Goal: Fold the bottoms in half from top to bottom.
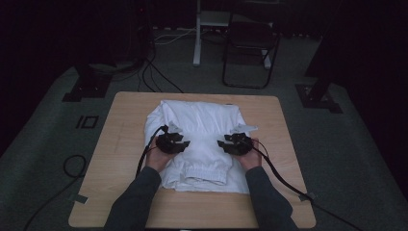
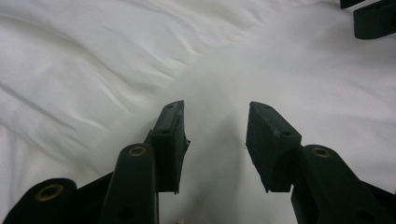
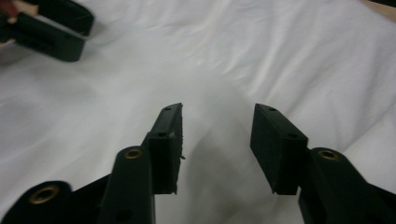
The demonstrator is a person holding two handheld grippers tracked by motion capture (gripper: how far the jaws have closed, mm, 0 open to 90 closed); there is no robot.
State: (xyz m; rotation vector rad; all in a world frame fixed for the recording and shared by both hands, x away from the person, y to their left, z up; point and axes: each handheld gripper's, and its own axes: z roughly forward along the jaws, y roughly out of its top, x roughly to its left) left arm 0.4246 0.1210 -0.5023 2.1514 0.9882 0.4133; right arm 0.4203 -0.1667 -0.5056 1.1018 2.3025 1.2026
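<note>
A white garment (image 1: 202,139) lies folded on the wooden table (image 1: 130,115), its elastic hem toward the near edge. My left gripper (image 1: 174,143) hovers over the garment's left side, held by a hand. My right gripper (image 1: 233,144) hovers over its right side. In the left gripper view the left gripper (image 2: 215,123) stands open above wrinkled white cloth (image 2: 93,70), nothing between its jaws. In the right gripper view the right gripper (image 3: 217,126) is likewise open over the cloth (image 3: 280,56), with the other gripper (image 3: 51,28) at the upper left.
A black folding chair (image 1: 250,43) and a white stand (image 1: 197,33) are on the grey floor beyond the table. Black stands (image 1: 89,84) flank the far corners. Cables (image 1: 284,180) trail from both grippers over the table's near side.
</note>
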